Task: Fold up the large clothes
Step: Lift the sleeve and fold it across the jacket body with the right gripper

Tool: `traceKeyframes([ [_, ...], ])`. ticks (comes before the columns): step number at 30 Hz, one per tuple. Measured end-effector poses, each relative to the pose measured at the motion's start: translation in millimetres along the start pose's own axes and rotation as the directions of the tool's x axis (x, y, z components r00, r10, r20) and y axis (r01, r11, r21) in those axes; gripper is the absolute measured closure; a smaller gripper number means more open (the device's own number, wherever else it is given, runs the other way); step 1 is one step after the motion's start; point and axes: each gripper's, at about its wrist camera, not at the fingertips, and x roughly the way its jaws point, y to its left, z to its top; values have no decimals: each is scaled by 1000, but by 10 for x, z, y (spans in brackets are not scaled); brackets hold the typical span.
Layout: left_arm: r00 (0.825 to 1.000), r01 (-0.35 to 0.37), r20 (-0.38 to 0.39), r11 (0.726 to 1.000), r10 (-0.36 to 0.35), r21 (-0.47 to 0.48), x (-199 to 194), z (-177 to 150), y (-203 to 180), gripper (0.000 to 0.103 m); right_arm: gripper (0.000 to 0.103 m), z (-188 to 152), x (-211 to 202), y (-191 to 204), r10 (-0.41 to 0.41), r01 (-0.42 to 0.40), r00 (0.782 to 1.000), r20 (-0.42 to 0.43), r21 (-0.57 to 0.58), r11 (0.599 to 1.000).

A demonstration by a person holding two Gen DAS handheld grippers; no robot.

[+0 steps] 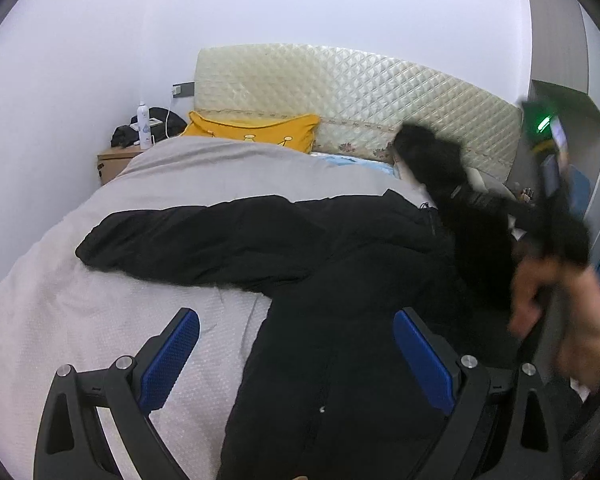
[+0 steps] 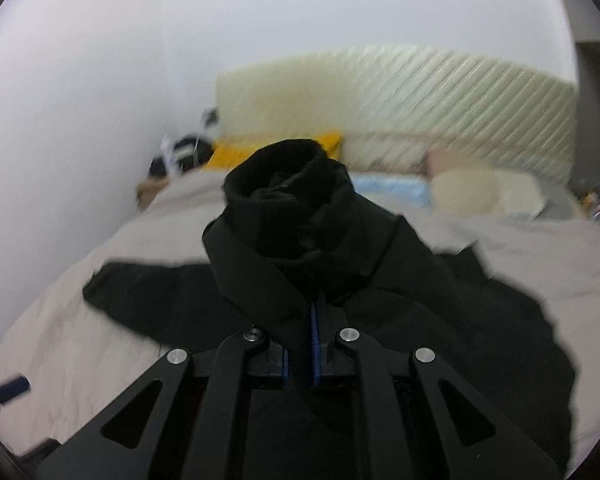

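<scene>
Two grippers work over one black coat (image 1: pixel 340 264) spread across the bed's grey cover (image 1: pixel 100 280). Its sleeve (image 1: pixel 188 240) stretches out toward the left side of the bed, and the body runs down toward the foot. The left gripper (image 1: pixel 296 360) hangs just above the coat's lower part with its blue-padded fingers (image 1: pixel 172 356) spread wide, nothing between them. The right gripper (image 2: pixel 300 360) has its fingers pressed nearly together, pinching a fold of the coat near the cuff or collar end (image 2: pixel 292 200), which stands bunched up in front of it. A bare hand (image 1: pixel 540 300) shows blurred at the right. A yellow pillow (image 1: pixel 256 130) lies against the cream quilted headboard (image 1: pixel 360 92), beside a small bedside table (image 1: pixel 114 160).
</scene>
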Motion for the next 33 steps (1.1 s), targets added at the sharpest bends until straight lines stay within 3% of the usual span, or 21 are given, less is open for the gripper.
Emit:
traceKeyframes([
  [7, 1000, 7, -29, 999, -8, -32, 144, -33, 110, 4, 90, -460, 638, 135, -15, 14, 992, -128, -3, 1000],
  [14, 999, 10, -47, 999, -11, -32, 230, -68, 87, 4, 83, -604, 754, 214, -43, 33, 982, -184, -59, 998],
  [16, 999, 7, -51, 1000, -9, -28, 240, -69, 66, 4, 77, -597, 728, 248, -43, 28, 980, -192, -83, 996],
  [20, 999, 10, -42, 1000, -11, -24, 186, -72, 35, 4, 65, -504, 552, 256, -20, 6, 986, -164, -82, 997],
  [23, 999, 17, -27, 999, -18, -27, 112, -66, 25, 4, 55, -356, 287, 81, 43, -40, 996, -78, 42, 998],
  [25, 1000, 18, -19, 999, -18, -29, 84, -55, 11, 4, 29, -294, 131, 0, 78, -74, 996, -51, 70, 995],
  [29, 1000, 24, -18, 999, -24, -26, 71, -54, -19, 4, 26, -204, -177, -90, 90, -89, 996, -17, 80, 993],
  [33, 1000, 23, -18, 1000, -23, -6, 53, -62, -122, 4, 26, -173, -464, -181, 51, -51, 999, 3, 51, 997],
])
